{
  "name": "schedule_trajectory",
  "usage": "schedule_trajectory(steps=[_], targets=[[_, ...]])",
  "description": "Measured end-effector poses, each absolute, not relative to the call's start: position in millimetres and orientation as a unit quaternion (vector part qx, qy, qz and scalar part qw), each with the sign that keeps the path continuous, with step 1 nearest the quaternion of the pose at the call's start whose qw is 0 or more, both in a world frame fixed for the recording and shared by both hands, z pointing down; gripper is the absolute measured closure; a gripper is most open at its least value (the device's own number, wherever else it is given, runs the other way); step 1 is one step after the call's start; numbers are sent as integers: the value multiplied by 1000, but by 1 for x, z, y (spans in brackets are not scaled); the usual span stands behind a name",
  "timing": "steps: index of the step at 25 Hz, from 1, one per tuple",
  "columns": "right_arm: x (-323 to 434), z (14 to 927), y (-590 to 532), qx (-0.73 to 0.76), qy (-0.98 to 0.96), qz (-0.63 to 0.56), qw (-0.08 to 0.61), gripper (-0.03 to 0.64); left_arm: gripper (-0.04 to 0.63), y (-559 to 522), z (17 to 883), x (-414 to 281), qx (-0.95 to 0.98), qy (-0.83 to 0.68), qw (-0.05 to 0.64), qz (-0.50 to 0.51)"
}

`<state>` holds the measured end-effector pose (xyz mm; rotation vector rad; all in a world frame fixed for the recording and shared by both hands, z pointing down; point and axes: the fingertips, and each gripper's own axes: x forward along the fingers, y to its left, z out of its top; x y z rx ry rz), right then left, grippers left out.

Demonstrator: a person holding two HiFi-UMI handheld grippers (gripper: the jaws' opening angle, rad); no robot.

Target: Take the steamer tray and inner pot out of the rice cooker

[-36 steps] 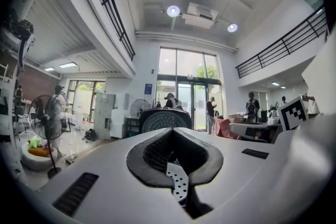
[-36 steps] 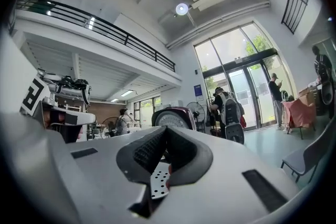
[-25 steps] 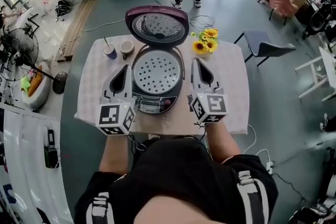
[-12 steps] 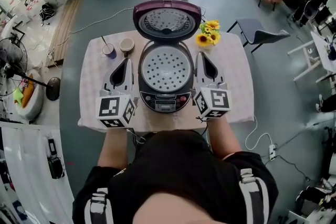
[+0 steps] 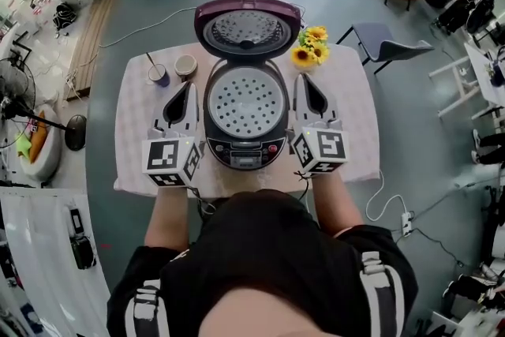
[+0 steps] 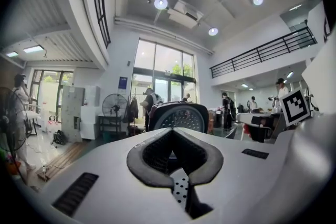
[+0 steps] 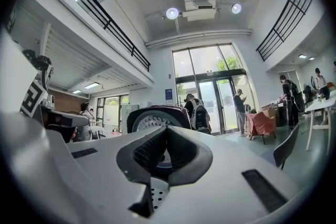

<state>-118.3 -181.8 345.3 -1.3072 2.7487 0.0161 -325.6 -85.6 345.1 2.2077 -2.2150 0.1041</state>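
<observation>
A square table under a pale checked cloth (image 5: 355,118) is seen from above, and on its middle a silver-bodied rice cooker with a dark control panel (image 5: 245,152) is set, panel towards the person so that it is within easy reach. Its rounded maroon lid (image 5: 248,29) is thrown fully back, so the opening is left clear for lifting. Seated in that opening is the round, pale grey perforated steamer tray (image 5: 246,101), flat and level, not yet taken out. The inner pot cannot be seen; it is judged to lie under the tray, which is why the tray has to be lifted first.

The 2 grey grippers are held level just beside the cooker's walls, 1 on each side, as if a 2-sided lift is being lined up. The left gripper (image 5: 181,100) is shown with its tongs pressed together and nothing between them; the right gripper (image 5: 312,95) is likewise pressed together and empty.

Behind, out of the way, a bunch of yellow sunflowers (image 5: 309,46), a small purple cup (image 5: 158,74) and a beige cup (image 5: 185,66) are left standing.
</observation>
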Motion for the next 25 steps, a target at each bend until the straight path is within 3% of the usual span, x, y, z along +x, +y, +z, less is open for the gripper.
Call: schedule_trajectory(steps=[3, 4, 5, 6, 9, 19, 25], targets=[[-120, 339, -181, -413, 908, 3, 73, 617, 592, -88, 343, -319, 716, -697, 7, 15], [-122, 335, -180, -400, 912, -2, 87, 526, 537, -90, 342, -315, 725, -689, 9, 9], [-123, 332, -179, -387, 917, -8, 96, 390, 383, -92, 340, -312, 732, -681, 12, 4], [-124, 331, -179, -379, 920, -12, 97, 344, 242, -93, 340, -310, 737, -676, 16, 0], [-125, 336, -184, -379, 923, -11, 72, 313, 224, -95, 342, -309, 737, -675, 28, 9], [-121, 360, -200, -384, 923, -28, 24, 311, 222, -102, 374, -318, 713, -695, 61, 74], [-127, 390, -209, -379, 923, -48, -40, 311, 222, -111, 399, -316, 712, -686, 91, 116]])
